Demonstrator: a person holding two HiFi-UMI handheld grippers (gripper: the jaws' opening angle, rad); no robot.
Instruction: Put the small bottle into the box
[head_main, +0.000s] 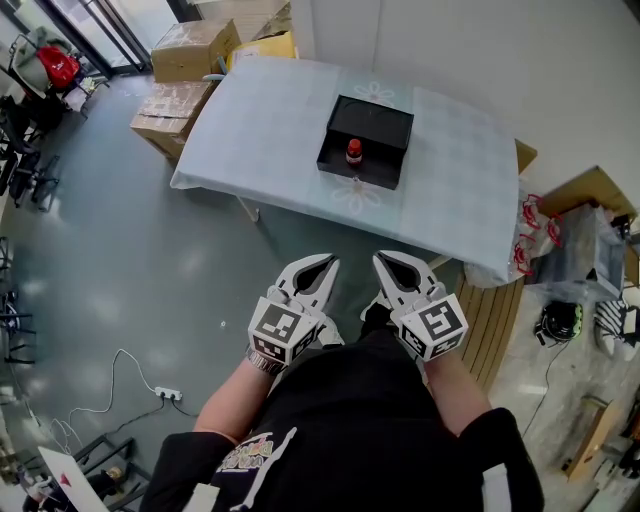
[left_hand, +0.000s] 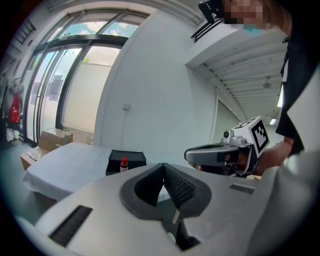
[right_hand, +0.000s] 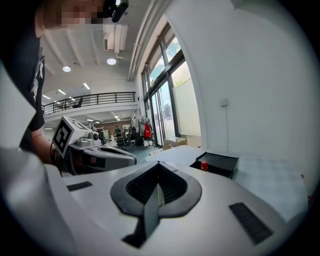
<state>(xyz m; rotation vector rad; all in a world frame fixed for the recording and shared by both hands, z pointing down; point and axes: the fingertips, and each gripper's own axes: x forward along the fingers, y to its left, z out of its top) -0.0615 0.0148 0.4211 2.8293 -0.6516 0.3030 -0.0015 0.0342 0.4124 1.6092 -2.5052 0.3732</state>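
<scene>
Small bottle (head_main: 354, 151), red cap, upright inside black box (head_main: 360, 176), just off box centre toward 7 o'clock. Box on cloth-covered table (head_main: 270, 120), at 12 o'clock from both grippers, well apart from them. Left gripper (head_main: 322, 266): jaws pressed together, nothing between. Right gripper (head_main: 388, 262): tips meeting, empty. Grippers side by side. Cardboard cartons (head_main: 190, 50) at table's 10 o'clock.

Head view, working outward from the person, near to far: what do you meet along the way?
First the left gripper and right gripper, side by side → table at its near edge → black box at its near wall → small bottle → cardboard boxes beyond the table.
</scene>
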